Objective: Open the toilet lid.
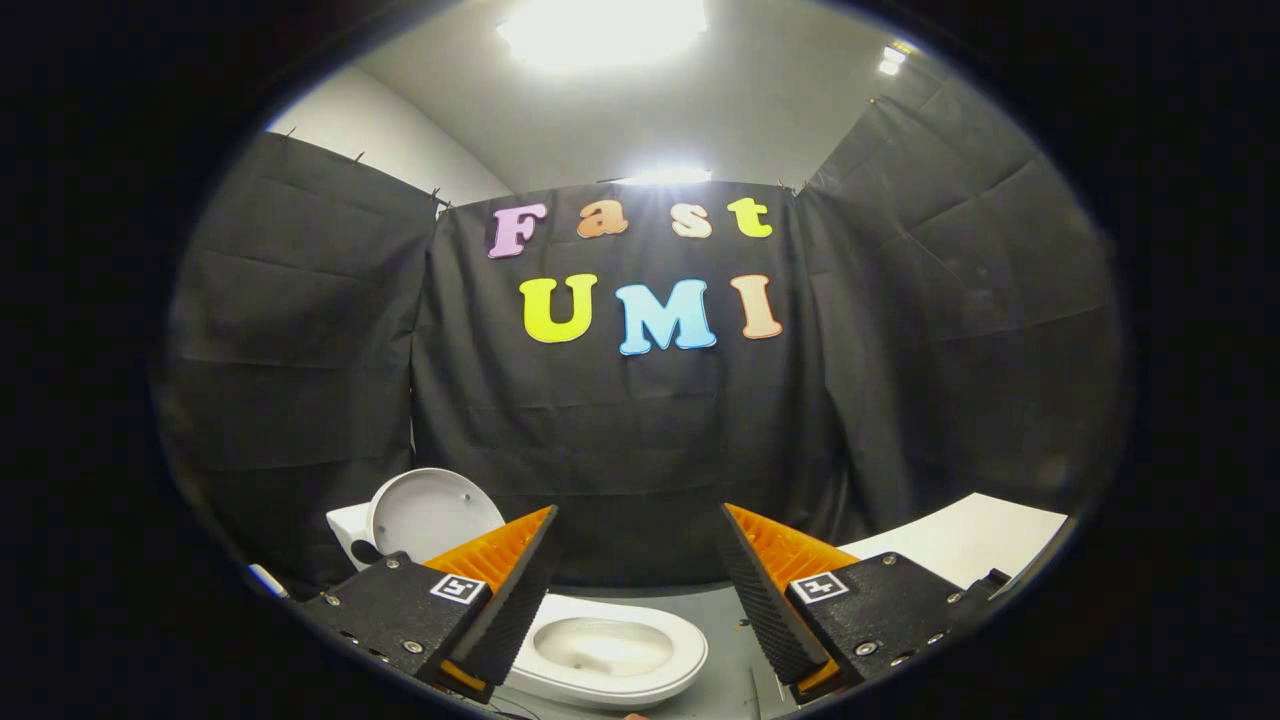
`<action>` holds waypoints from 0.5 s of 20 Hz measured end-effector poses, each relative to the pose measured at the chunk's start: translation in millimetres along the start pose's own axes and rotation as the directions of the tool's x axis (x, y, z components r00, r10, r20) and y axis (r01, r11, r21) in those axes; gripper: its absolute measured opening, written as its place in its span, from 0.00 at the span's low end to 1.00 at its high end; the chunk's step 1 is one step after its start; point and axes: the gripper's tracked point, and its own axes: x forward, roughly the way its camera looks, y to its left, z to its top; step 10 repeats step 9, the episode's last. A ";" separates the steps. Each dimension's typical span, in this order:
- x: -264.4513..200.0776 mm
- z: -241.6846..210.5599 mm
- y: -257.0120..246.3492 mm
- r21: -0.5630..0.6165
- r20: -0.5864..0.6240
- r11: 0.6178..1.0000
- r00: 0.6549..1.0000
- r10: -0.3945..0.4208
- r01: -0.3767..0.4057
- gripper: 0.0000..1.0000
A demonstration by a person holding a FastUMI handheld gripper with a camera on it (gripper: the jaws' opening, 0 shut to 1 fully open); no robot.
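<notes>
My gripper point(638, 510) is open, with a wide gap between its two fingers and nothing held. Below and between the fingers lies the white toilet seat and bowl point(610, 650), seen from above. The white toilet lid point(430, 515) stands upright behind the left finger, with its underside and small bumpers facing me. It leans back by the white tank point(345, 530). The fingers are above the toilet and touch neither the lid nor the seat.
Black cloth walls close the booth behind and on both sides. A white flat surface point(960, 540) lies beyond the right finger. Grey floor point(725, 620) shows beside the bowl. Bright ceiling lights shine overhead.
</notes>
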 end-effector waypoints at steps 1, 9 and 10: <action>0.9 -0.2 1.7 -0.007 0.001 1.000 1.000 0.004 -0.004 0.95; 4.2 -18.2 3.4 -0.044 -0.044 0.999 0.999 0.008 -0.010 0.95; 4.2 -18.2 3.4 -0.044 -0.044 0.999 0.999 0.008 -0.010 0.95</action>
